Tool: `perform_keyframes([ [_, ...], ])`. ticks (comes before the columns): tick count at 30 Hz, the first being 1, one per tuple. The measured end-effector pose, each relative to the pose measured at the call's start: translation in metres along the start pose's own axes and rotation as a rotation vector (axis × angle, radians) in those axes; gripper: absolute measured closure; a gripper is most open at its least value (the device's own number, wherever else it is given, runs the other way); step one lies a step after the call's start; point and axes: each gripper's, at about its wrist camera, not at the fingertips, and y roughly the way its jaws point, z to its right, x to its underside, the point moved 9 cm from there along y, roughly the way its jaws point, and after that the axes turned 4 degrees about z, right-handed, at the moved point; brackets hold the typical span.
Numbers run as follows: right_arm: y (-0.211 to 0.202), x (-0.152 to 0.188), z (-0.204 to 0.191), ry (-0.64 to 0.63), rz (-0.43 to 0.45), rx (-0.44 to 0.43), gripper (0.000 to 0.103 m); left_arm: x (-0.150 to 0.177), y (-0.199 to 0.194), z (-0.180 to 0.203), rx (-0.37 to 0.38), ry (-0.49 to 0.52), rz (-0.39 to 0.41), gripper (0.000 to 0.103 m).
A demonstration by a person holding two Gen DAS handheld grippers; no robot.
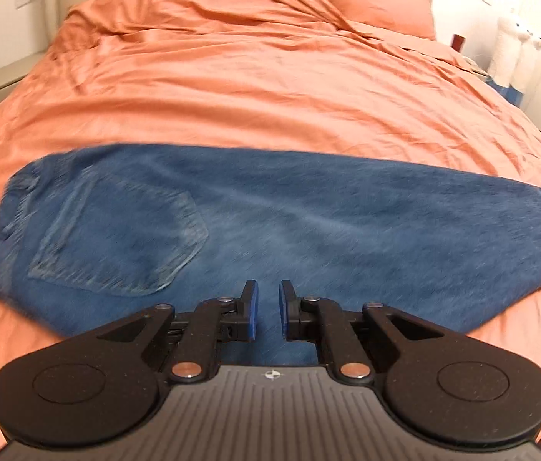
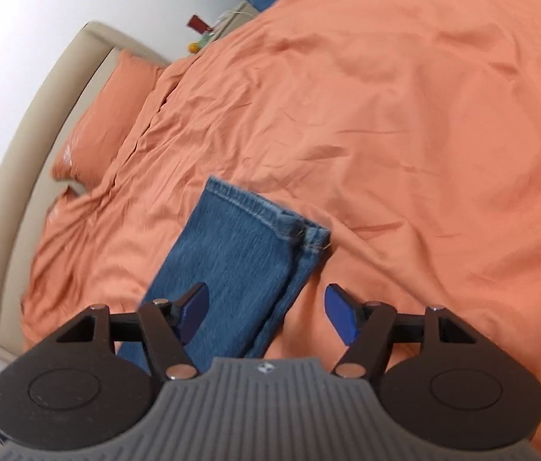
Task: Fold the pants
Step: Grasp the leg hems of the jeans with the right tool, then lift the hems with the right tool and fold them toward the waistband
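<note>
I have the jeans (image 1: 289,223) lying leg over leg on the orange duvet (image 1: 270,88), just ahead of my left tongs (image 1: 268,309), whose pads sit nearly together gripping nothing; my right tongs (image 2: 266,313) gape wide above the hem end (image 2: 266,211). My worry: a pinch catching only the top layer, or duvet too. A pillow (image 1: 370,0) lies well beyond; nothing blocks me.

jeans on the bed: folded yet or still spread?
Folded once lengthwise. The blue denim jeans lie flat on the orange duvet, legs stacked, hems together. Not yet folded crosswise.
</note>
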Motion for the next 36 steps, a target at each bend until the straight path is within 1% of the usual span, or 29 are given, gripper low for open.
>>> perform_keyframes([
  [1,0.005,0.000,0.001,0.012,-0.006,-0.007,0.044,-0.004,0.005,0.008,0.008,0.012,-0.002,0.089],
  [6,0.027,-0.007,0.007,-0.007,-0.008,0.015,0.049,-0.011,0.030,0.039,0.029,0.057,-0.021,0.087],
  [8,0.035,-0.014,0.011,-0.019,0.001,0.031,0.057,-0.012,0.038,0.046,0.030,0.069,-0.031,0.086],
  [9,0.037,-0.018,0.014,-0.016,0.004,0.037,0.058,-0.012,0.040,0.049,0.031,0.075,-0.034,0.086],
  [10,0.039,-0.021,0.016,-0.005,0.007,0.043,0.064,-0.012,0.043,0.051,0.029,0.080,-0.037,0.086],
  [11,0.041,-0.024,0.020,0.004,0.007,0.043,0.075,-0.012,0.045,0.052,0.025,0.083,-0.040,0.086],
  [12,0.042,-0.025,0.021,0.005,-0.002,0.036,0.082,-0.012,0.047,0.052,0.019,0.085,-0.042,0.086],
  [14,0.034,-0.028,0.015,-0.016,0.012,-0.003,0.090,-0.014,0.049,0.052,0.011,0.086,-0.045,0.086],
  [16,0.017,-0.035,-0.005,-0.113,0.071,-0.065,0.093,-0.016,0.050,0.054,0.023,0.092,-0.037,0.086],
  [17,0.011,-0.037,-0.010,-0.148,0.085,-0.064,0.093,-0.018,0.051,0.057,0.037,0.098,-0.037,0.086],
  [19,0.015,-0.037,-0.007,-0.166,0.069,-0.035,0.093,-0.019,0.056,0.065,0.068,0.121,-0.044,0.086],
  [20,0.022,-0.035,0.000,-0.177,0.047,0.002,0.093,-0.020,0.058,0.071,0.079,0.135,-0.051,0.086],
  [21,0.031,-0.033,0.009,-0.172,0.024,0.037,0.094,-0.020,0.061,0.078,0.095,0.153,-0.055,0.086],
  [22,0.037,-0.031,0.016,-0.149,0.009,0.053,0.094,-0.019,0.064,0.086,0.119,0.174,-0.059,0.086],
  [24,0.043,-0.029,0.022,-0.128,0.007,0.056,0.093,-0.020,0.072,0.107,0.163,0.216,-0.068,0.086],
  [27,0.042,-0.028,0.019,-0.161,0.013,0.056,0.093,-0.023,0.090,0.139,0.197,0.289,-0.070,0.086],
  [29,0.039,-0.029,0.016,-0.178,0.009,0.049,0.092,-0.026,0.106,0.160,0.218,0.316,-0.071,0.086],
  [31,0.034,-0.030,0.011,-0.216,0.006,0.042,0.092,-0.031,0.121,0.181,0.240,0.336,-0.068,0.086],
  [36,0.034,-0.030,-0.001,-0.341,0.004,0.058,0.092,-0.051,0.158,0.230,0.279,0.381,-0.054,0.086],
])
